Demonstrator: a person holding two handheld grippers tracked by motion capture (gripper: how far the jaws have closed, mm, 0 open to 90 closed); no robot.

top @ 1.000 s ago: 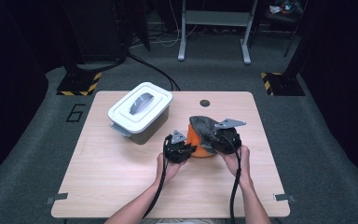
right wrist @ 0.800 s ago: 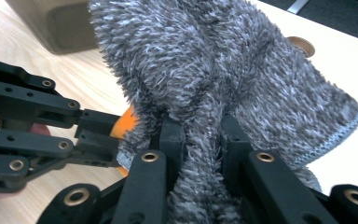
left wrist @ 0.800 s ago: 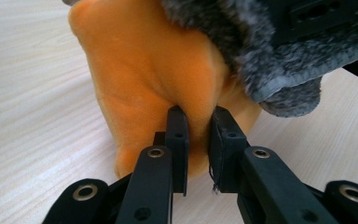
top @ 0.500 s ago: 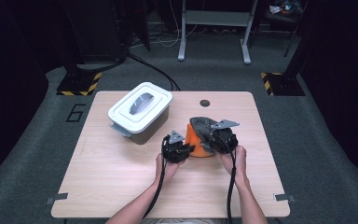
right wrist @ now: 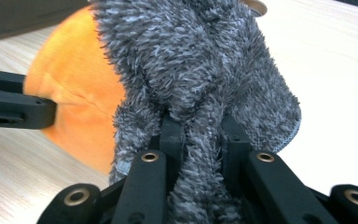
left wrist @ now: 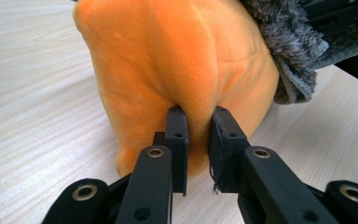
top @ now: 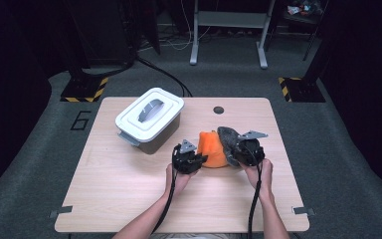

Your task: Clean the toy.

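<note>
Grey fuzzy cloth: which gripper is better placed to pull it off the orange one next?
Right, probably. The right gripper is shut on the grey fuzzy cloth; the left gripper pinches the orange cloth and can anchor it.

Two grippers are counted: a left gripper [top: 193,158] and a right gripper [top: 242,152], each with two black jaws and one trailing cable. Two hands are seen, a left hand [top: 177,179] and a right hand [top: 259,173]. One orange cloth [top: 213,148] and one grey fuzzy cloth [top: 227,139] are counted. One white lidded box [top: 149,119] is found on one table [top: 104,194], and one dark round hole [top: 219,109] is counted in it.
</note>
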